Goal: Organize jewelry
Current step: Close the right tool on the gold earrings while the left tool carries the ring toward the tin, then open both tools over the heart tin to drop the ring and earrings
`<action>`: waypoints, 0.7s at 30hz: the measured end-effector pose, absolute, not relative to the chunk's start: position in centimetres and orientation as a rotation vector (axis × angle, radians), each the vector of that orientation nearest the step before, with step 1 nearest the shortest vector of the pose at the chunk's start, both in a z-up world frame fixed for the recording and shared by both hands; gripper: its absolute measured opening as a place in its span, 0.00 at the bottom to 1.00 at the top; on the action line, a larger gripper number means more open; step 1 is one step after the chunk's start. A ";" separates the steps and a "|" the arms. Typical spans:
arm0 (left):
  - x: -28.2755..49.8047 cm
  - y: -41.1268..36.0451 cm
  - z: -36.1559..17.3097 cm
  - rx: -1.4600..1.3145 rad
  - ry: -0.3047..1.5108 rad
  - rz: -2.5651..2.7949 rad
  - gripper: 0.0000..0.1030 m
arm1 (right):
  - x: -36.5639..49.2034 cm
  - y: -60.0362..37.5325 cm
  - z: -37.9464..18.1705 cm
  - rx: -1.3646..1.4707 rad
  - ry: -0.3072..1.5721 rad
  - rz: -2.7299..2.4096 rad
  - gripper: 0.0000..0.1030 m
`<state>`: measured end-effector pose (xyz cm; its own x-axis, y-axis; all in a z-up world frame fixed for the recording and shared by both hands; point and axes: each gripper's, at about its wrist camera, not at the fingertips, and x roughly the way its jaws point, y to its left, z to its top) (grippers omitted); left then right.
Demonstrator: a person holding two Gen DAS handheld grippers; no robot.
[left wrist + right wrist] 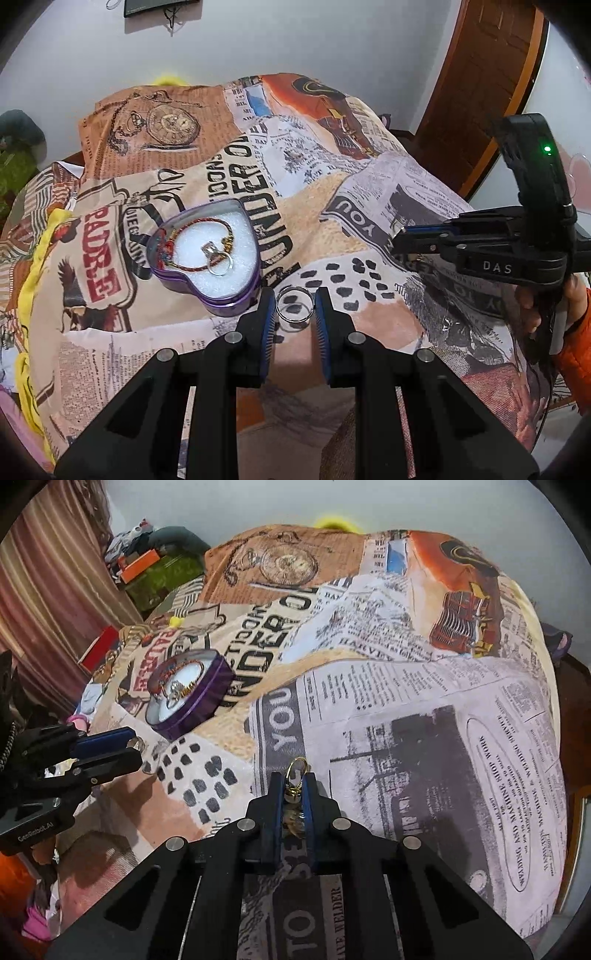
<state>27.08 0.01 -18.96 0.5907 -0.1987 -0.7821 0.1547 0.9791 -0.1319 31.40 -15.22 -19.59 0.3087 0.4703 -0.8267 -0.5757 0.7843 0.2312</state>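
A purple heart-shaped tin (236, 295) with white foam lies on the printed bedspread; inside are a red cord bracelet (192, 229) and a silver ring with a stone (218, 258). The tin also shows in the right wrist view (207, 698). My left gripper (295, 306) is open, its fingers on either side of a plain silver ring (295, 303) that lies on the cloth just right of the tin. My right gripper (293, 794) is shut on a gold ring or clasp piece (295, 771), held above the bedspread to the right; it also shows in the left wrist view (400, 240).
The newspaper-print bedspread (369, 192) covers a humped bed. A wooden door (480, 74) stands at the right. A striped curtain (44, 590), a red box (99, 646) and clutter (147, 565) lie at the left.
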 end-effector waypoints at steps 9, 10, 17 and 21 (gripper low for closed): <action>26.4 2.1 -17.3 -0.079 0.876 -0.169 0.20 | 30.4 -14.1 -16.2 -0.165 0.945 0.681 0.09; 26.3 2.4 -17.1 -0.079 0.871 -0.164 0.20 | 30.3 -13.9 -15.9 -0.166 0.936 0.683 0.09; 25.8 4.1 -15.7 -0.081 0.833 -0.135 0.20 | 29.7 -12.3 -14.0 -0.161 0.894 0.711 0.09; 25.8 5.1 -15.1 -0.086 0.816 -0.119 0.20 | 29.5 -11.2 -13.3 -0.164 0.873 0.729 0.09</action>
<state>25.78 5.12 -15.12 0.6792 -0.1388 -0.7207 0.0727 0.9899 -0.1221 29.45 -11.22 -13.27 0.4211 0.5150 -0.7466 -0.6429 0.7501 0.1548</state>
